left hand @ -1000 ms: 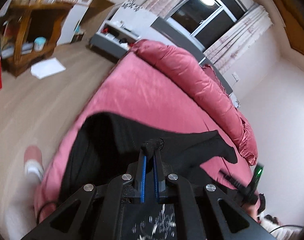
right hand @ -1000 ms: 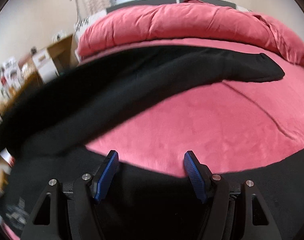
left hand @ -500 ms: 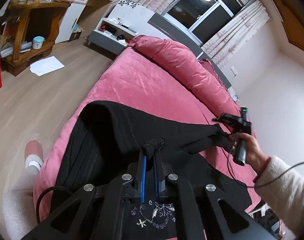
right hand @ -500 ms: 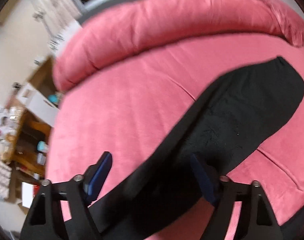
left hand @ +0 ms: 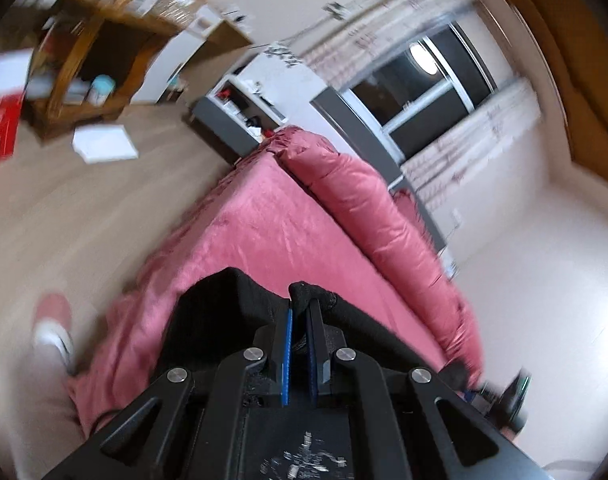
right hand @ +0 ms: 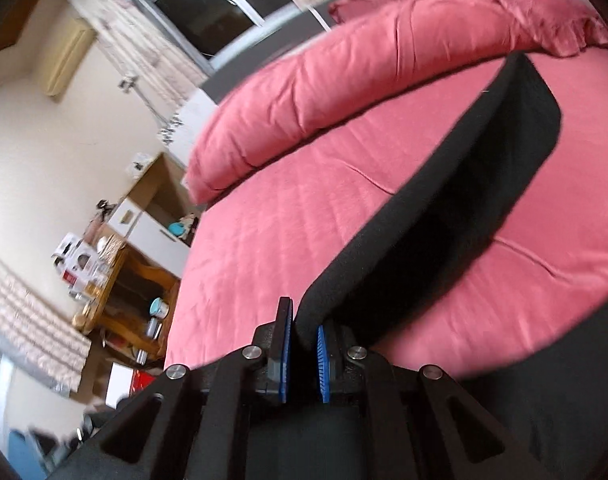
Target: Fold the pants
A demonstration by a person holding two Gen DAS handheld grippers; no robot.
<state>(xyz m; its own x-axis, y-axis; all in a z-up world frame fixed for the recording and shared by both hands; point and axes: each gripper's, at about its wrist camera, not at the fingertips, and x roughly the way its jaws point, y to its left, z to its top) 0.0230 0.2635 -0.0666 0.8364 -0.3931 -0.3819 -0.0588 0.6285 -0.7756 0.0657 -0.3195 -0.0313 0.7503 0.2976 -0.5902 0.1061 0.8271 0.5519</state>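
Here the left tongs are pressed together on a bunched edge of the black pants, which are lifted above the pink bed. Rightward, the right tongs pinch another edge, a long leg trailing across the bed. No finished fold shows; judging by this, the folding is barely begun.
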